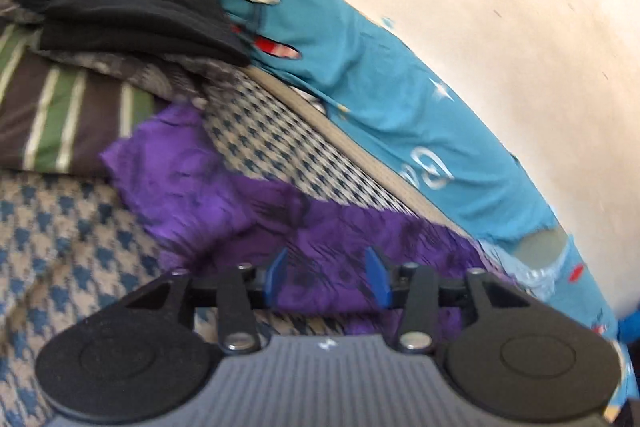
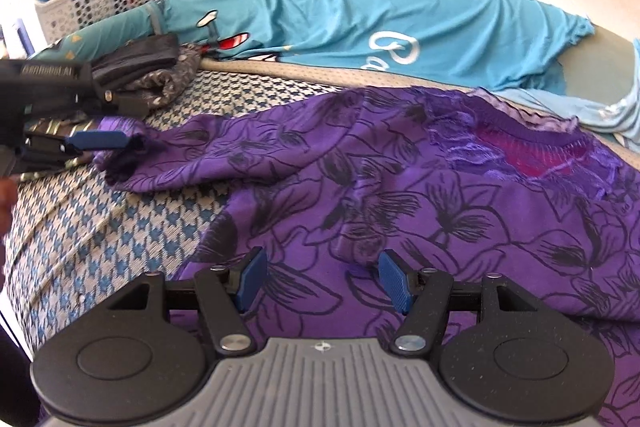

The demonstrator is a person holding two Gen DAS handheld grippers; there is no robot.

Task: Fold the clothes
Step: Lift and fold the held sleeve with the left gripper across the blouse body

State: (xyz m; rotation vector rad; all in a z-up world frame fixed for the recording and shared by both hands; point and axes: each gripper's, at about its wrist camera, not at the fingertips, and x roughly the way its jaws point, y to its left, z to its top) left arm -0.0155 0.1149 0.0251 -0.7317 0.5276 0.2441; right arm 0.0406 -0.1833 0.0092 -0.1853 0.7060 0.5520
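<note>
A purple top [image 2: 400, 187] with black flowers lies spread on the bed [image 2: 100, 235], which has a blue and white check cover. The right gripper [image 2: 322, 281] hangs over the top's body, its blue fingers [image 2: 394, 279] wide apart and empty. The left gripper [image 1: 328, 277] is at the sleeve end [image 2: 128, 155], fingers also apart. Past the sleeve sits a pile of folded dark clothes [image 1: 132, 11]. A teal sheet [image 2: 380, 23] lies along the bed's far edge by the wall. The bare check cover near the sleeve is open room.

Bare mattress [image 2: 100, 227] left; clothes pile [image 2: 148, 67] behind.
</note>
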